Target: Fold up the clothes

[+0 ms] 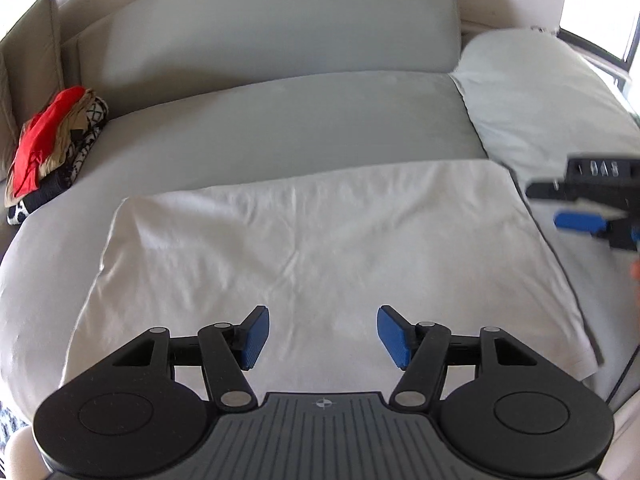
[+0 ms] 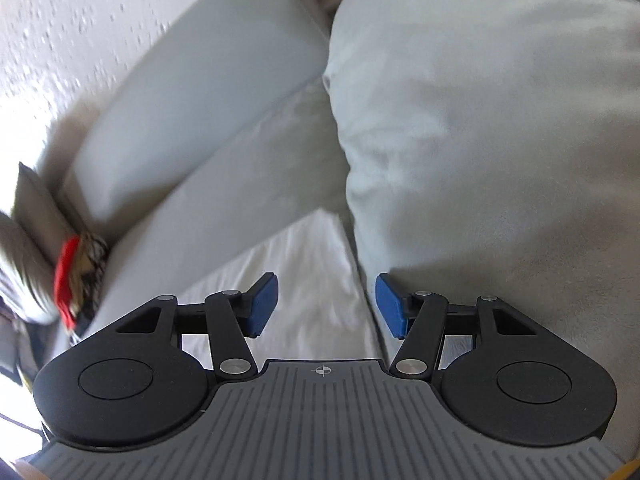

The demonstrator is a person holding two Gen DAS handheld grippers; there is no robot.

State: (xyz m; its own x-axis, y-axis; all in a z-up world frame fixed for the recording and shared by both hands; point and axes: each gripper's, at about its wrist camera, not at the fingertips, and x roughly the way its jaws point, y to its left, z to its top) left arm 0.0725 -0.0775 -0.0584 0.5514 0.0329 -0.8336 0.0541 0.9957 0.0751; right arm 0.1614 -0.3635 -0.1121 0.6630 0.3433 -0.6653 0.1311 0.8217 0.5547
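A: Looking down your left gripper [image 1: 322, 336], you have both blue pads spread with nothing between them, hovering over the white garment [image 1: 320, 248], which lies flat across the grey sofa seat [image 1: 280, 120].

B: And your right gripper [image 2: 323, 304]?

A: Released too, empty, poised over the garment's right edge where it meets the pale cushion [image 2: 480, 120].

B: What could go wrong for you?

A: I judge you could pinch the sofa cover along with the thin cloth, or catch only one layer so the fold drags crooked. Uneven lifts between your hands would skew it. The clothes pile [image 1: 52, 144] sits well apart at the far left.

B: Any writing?

A: Raised characters on the right gripper's body, too blurred to read.
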